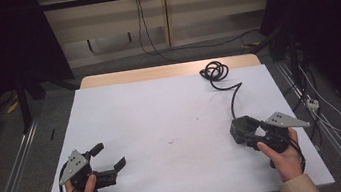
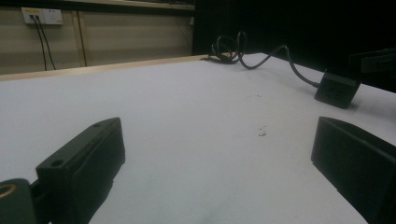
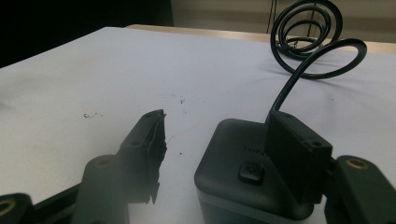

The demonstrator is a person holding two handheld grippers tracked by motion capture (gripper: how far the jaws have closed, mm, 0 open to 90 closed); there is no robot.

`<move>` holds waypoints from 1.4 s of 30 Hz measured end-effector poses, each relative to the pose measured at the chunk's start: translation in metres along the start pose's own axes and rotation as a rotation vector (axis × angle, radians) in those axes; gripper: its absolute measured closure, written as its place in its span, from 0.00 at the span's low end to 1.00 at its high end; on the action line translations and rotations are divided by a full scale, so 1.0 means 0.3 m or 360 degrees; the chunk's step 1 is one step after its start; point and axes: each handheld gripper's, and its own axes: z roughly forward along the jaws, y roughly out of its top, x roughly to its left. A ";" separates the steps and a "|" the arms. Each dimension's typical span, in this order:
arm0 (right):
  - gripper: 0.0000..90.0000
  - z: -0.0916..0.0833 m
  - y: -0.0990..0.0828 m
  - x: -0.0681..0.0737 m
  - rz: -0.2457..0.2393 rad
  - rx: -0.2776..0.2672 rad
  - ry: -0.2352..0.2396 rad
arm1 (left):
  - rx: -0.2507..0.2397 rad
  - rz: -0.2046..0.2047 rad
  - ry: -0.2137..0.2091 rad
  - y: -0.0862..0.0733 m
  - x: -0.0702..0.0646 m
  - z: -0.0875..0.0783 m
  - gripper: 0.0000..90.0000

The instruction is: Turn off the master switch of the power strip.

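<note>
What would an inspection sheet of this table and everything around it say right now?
Surface: white table top, wooden strip along the far edge, a few small dark specks near the middle.
Job's things: dark power adapter block on the table at the right, between the right gripper's fingers; one finger stands apart from it, the other sits at its top edge.
Clutter: nothing seen.
Grippers: left gripper open, nothing between its fingers; right gripper open around the block.
Cables: the adapter's black cord runs to a coil near the far edge.
Surroundings: grey floor with loose wires, wall socket, dark curtains at both sides.
</note>
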 end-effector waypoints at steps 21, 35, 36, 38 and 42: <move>0.25 -0.019 -0.023 0.015 -0.0061 -0.0039 0.0005 | 0.0006 -0.0005 -0.0002 -0.002 -0.002 0.003 0.03; 0.20 -0.050 -0.052 0.026 -0.0078 -0.0027 0.0037 | 0.0000 -0.0010 0.0001 -0.001 -0.003 0.002 0.03; 0.20 -0.052 -0.053 0.025 -0.0085 -0.0022 0.0038 | 0.0000 -0.0015 0.0004 -0.001 -0.004 0.002 0.03; 0.20 -0.055 -0.056 0.024 -0.0090 -0.0024 0.0041 | -0.0001 -0.0012 0.0003 -0.001 -0.002 0.001 0.03; 0.19 -0.061 -0.060 0.023 -0.0096 -0.0024 0.0040 | -0.0001 -0.0011 0.0002 -0.001 -0.003 0.001 0.03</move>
